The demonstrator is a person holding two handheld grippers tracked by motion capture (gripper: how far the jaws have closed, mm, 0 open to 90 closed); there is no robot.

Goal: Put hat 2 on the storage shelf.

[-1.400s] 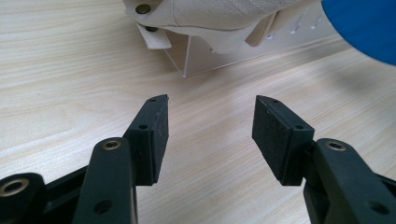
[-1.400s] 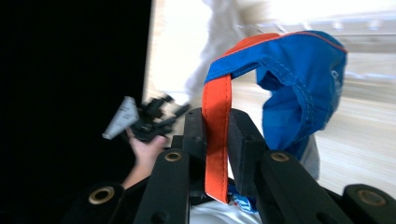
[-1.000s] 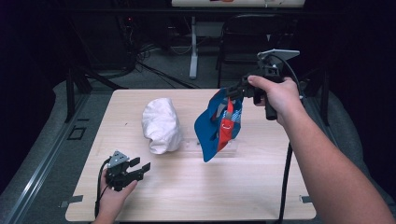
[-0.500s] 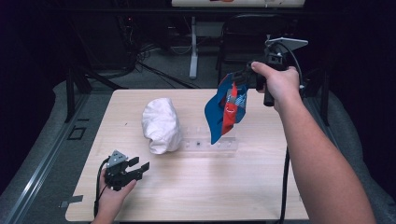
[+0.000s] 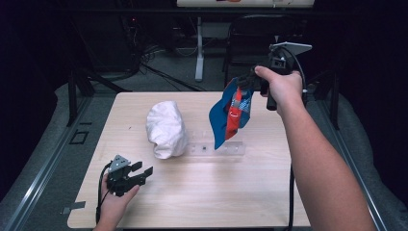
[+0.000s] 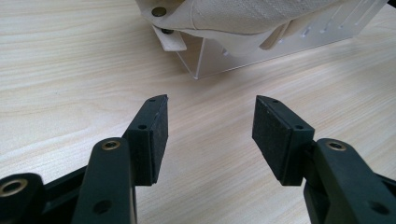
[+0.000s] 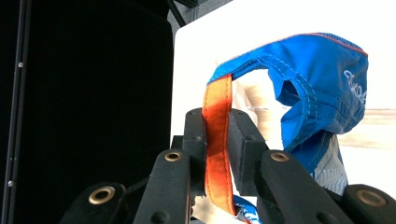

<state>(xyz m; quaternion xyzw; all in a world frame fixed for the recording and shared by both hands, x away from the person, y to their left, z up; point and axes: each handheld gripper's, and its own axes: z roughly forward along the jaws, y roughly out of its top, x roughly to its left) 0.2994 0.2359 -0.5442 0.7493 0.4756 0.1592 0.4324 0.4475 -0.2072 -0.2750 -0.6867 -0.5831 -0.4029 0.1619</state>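
Your right claw [image 7: 217, 140] is clamped shut on the orange fabric strap [image 7: 217, 121] of a blue cloth cap with red and patterned panels [image 5: 231, 113], the strap running straight down between the two black pads. In the high view you hold that claw [image 5: 246, 83] up over the far right part of the pale wooden surface [image 5: 202, 192], and the cap hangs free below it, its lowest tip just above the clear acrylic rack [image 5: 216, 148] that lies across the middle of the surface; whether tip and rack touch cannot be told. Your left claw [image 6: 210, 126] is wide open and holds nothing; it rests low near the front left of the surface, pointing toward the near end of the same clear rack [image 6: 261, 51] and the cream canvas cap [image 6: 243, 18] draped over it. In the high view that cream cap [image 5: 166, 127] sits just left of the hanging blue one, with a gap between them. Judging from this, you are in the carrying step, with the blue cap lifted and not yet set down; the next move likely calls for lowering it onto the free right stretch of the rack, keeping the strap pinched until the fabric settles. You have open room to the right and at the front of the surface; the far edge lies close under your right hand, so watch that side.
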